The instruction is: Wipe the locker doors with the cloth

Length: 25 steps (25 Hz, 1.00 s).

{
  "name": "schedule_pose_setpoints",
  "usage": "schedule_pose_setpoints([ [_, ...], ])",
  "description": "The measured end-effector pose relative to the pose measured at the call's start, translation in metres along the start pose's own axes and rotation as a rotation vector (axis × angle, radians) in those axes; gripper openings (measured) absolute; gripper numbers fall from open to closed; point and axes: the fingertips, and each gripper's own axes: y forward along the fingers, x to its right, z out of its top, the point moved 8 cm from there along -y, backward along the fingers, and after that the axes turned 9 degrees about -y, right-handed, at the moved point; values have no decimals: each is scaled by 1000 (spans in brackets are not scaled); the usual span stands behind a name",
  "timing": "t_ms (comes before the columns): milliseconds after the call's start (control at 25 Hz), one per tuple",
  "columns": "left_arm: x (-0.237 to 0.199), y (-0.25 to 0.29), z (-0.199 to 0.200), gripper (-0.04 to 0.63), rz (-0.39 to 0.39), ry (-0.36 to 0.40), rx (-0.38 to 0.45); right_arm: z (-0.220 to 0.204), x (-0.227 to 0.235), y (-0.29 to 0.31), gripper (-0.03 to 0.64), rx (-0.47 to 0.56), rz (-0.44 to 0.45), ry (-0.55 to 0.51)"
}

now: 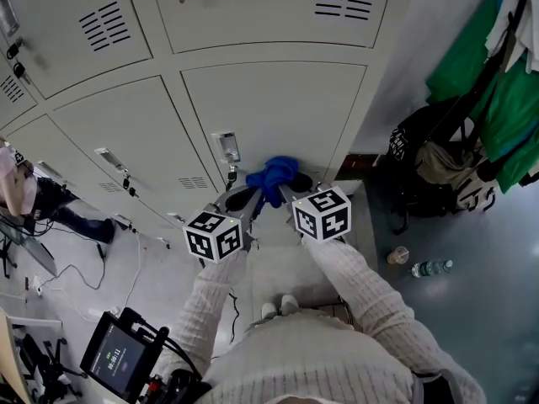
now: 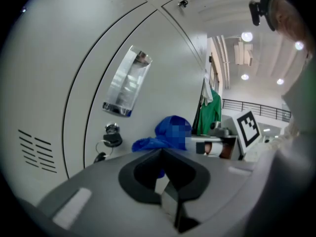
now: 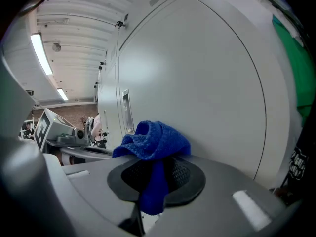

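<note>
A bunched blue cloth [image 1: 276, 177] is clamped in my right gripper [image 1: 286, 188] and rests against a pale grey locker door [image 1: 278, 108], just right of its lock and keys [image 1: 231, 175]. In the right gripper view the cloth [image 3: 153, 142] bulges above the jaws of the right gripper [image 3: 155, 177] and a tail hangs down between them. My left gripper [image 1: 241, 199] hangs just left of the cloth, shut with nothing in it. The left gripper view shows the left gripper [image 2: 165, 174], the cloth [image 2: 168, 132] beyond it, a clear label holder [image 2: 126, 83] and the keyed lock [image 2: 111, 135].
More locker doors [image 1: 101, 133] run off to the left. Green clothes [image 1: 488, 82] and dark bags [image 1: 438, 167] hang at the right, with a bottle [image 1: 431, 268] and a cup [image 1: 397, 255] on the floor. A screen device [image 1: 118, 360] is at lower left. A person [image 1: 34, 196] is at far left.
</note>
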Motion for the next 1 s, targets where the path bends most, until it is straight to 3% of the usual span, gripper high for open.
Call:
schedule_pose_setpoints([
  [320, -16, 10, -25, 8, 21, -82, -53, -32, 1, 12, 49, -81, 19, 37],
  [600, -9, 19, -35, 8, 16, -68, -91, -50, 3, 7, 49, -122, 16, 83],
  [1000, -10, 25, -30, 7, 14, -87, -72, -46, 6, 8, 49, -158, -1, 71],
])
